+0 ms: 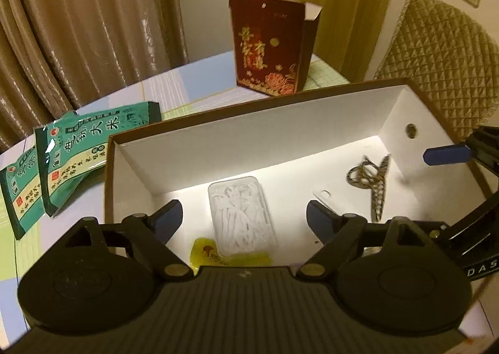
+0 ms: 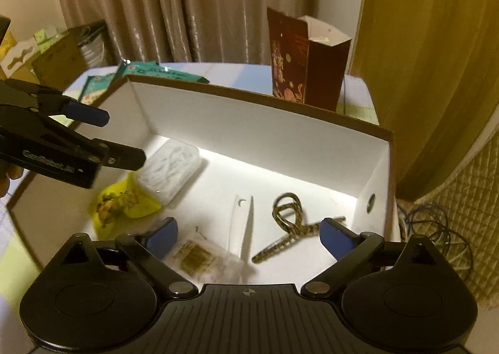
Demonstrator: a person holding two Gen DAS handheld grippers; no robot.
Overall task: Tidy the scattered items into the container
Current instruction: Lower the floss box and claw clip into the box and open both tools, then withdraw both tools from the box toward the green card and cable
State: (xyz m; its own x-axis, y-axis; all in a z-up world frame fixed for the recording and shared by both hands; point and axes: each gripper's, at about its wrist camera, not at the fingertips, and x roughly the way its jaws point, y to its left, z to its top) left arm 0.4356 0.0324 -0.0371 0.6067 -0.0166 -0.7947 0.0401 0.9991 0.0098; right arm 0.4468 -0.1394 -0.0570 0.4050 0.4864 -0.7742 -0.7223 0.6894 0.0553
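Now both jaws stand wide and empty: left hand-held gripper (image 1: 244, 218), right hand-held gripper (image 2: 249, 233); we may bump the box (image 1: 249, 123) wall, upper frame.

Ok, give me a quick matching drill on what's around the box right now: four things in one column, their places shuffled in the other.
Things:
1. clear plastic case
2. patterned hair clip
3. green rice packets
4. dark red carton

Places:
A. standing upright on the table beyond the white box
B. lying on the table outside the box
C. inside the box, at the end wall with the round hole
D. inside the box, against the yellow packet

Pairs: 1-D, 2-C, 3-B, 4-A
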